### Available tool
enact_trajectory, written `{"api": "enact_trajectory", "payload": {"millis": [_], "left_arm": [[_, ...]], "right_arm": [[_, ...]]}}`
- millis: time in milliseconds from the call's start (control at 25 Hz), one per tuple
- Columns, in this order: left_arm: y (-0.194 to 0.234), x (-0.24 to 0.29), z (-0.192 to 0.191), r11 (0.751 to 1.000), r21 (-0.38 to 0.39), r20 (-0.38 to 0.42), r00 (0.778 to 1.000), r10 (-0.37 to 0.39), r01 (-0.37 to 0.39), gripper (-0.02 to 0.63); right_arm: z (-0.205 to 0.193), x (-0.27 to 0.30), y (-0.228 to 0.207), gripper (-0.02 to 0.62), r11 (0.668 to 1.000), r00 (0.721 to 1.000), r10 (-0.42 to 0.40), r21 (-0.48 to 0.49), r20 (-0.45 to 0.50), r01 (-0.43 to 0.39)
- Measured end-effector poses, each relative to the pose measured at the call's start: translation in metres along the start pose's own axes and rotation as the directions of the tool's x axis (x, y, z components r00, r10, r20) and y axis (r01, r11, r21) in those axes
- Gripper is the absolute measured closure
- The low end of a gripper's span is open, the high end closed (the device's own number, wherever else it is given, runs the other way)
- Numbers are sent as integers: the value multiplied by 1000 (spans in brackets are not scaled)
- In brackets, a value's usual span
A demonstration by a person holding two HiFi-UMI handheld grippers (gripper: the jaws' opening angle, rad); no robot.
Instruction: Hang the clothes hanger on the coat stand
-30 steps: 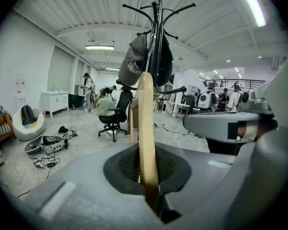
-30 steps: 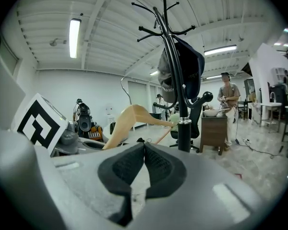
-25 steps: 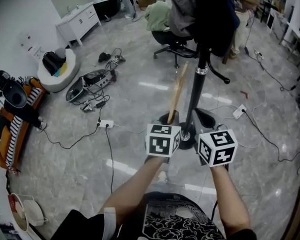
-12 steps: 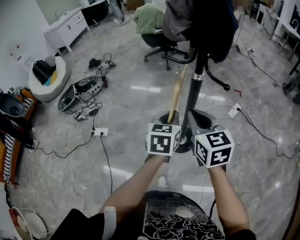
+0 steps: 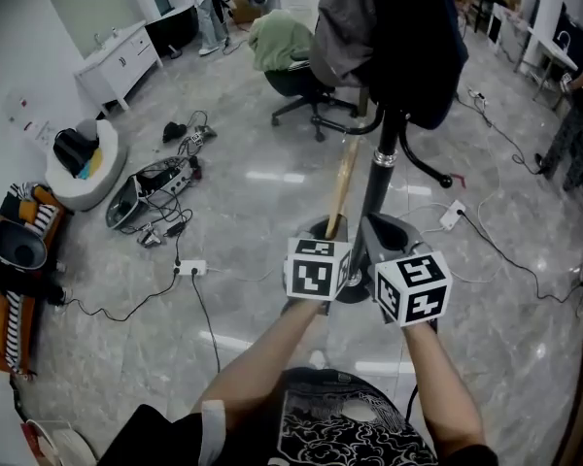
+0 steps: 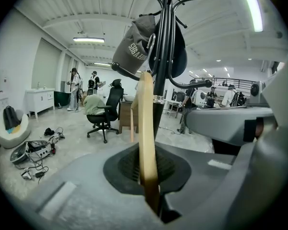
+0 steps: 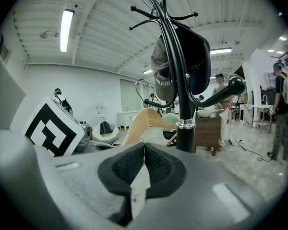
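Observation:
A pale wooden clothes hanger (image 5: 343, 184) stands upright, edge on, with its lower end clamped in my left gripper (image 5: 331, 229). In the left gripper view the hanger (image 6: 145, 128) runs up between the pads of the left gripper (image 6: 148, 169). Just right of it rises the black coat stand (image 5: 378, 178), its top loaded with dark garments (image 5: 398, 27) and a grey cap (image 6: 133, 46). My right gripper (image 5: 384, 233) is held beside the pole and is shut on nothing. In its own view the right gripper (image 7: 144, 153) sees the hanger (image 7: 143, 120) and the coat stand (image 7: 184, 110) ahead.
An office chair (image 5: 301, 76) draped in green cloth stands behind the stand. Cables and a power strip (image 5: 190, 266) trail over the grey floor at left, near a white basket (image 5: 78, 163) and an orange bag (image 5: 15, 289). A person (image 5: 571, 115) is at the right edge.
The head view has drifted, so the floor items slid down and left. Both grippers and the hanger hold nearly the same place beside the stand.

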State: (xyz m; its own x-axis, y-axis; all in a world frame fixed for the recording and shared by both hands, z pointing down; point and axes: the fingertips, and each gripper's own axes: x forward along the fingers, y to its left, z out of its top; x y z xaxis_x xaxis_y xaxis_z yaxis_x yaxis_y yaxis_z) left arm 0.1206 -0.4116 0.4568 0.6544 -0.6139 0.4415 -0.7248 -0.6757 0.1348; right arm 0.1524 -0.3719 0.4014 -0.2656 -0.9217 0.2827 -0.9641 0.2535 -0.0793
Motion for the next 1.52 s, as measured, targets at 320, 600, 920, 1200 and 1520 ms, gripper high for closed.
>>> {"api": "enact_trajectory", "payload": {"millis": [320,600,920,1200,1520], "left_arm": [[11,19,8,999,13,-8,999,-33,33,601],[12,38,5,998,24,-28,998,-64,65,601],[14,57,0,996,24,-51,995,-85,86,601],[17,69,-5,996,19,-63,995,-83,85,601],[18,73,-10,996,15,-84,993,-82,84,601]], "right_arm": [[7,20,-7,594,1000,1000,-28,1,6,28],[7,31,-17,594,998,998,-55,5,6,55],[4,41,-28,594,997,997,-77,10,2,77],[2,45,-33,594,996,996,-85,12,-9,85],[-1,45,-34,594,996,996,-87,12,-16,87]]}}
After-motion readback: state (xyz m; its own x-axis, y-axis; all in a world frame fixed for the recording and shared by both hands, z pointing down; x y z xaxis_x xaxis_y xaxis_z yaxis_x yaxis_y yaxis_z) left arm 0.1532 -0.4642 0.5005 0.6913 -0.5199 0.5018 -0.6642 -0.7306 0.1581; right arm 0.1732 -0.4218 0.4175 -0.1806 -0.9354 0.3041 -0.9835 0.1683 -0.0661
